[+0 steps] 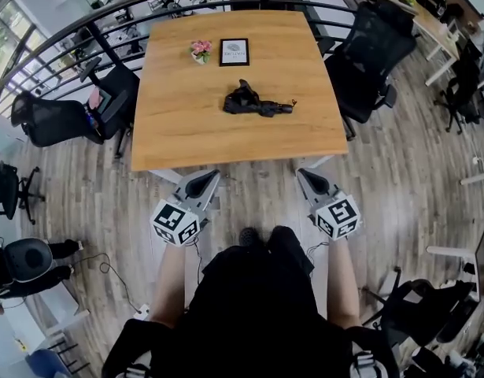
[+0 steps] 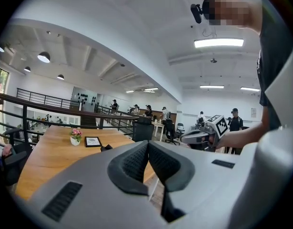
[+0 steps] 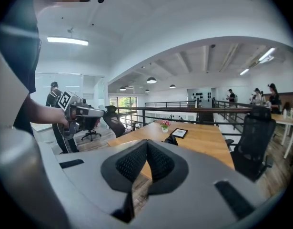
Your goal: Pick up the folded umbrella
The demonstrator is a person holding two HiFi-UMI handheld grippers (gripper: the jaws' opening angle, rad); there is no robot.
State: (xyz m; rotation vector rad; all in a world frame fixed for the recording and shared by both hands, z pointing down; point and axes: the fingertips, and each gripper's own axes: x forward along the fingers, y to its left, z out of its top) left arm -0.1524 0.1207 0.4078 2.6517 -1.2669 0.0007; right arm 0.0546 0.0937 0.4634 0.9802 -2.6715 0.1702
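Wooden table (image 1: pixel 186 124): pink flower pot (image 1: pixel 200 51) and framed sign (image 1: pixel 234 52) sat together at its far edge; black office chair (image 1: pixel 375 46) stood beside it.

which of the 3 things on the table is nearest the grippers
The black folded umbrella at the middle of the table; the flower pot and framed sign sit side by side near its far edge.

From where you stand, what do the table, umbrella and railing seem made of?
Table: wood or wood veneer, matte; warm brown with visible grain.
Umbrella: black fabric, likely synthetic; it lies in soft crumpled folds.
Railing: probably dark painted metal; thin straight bars.
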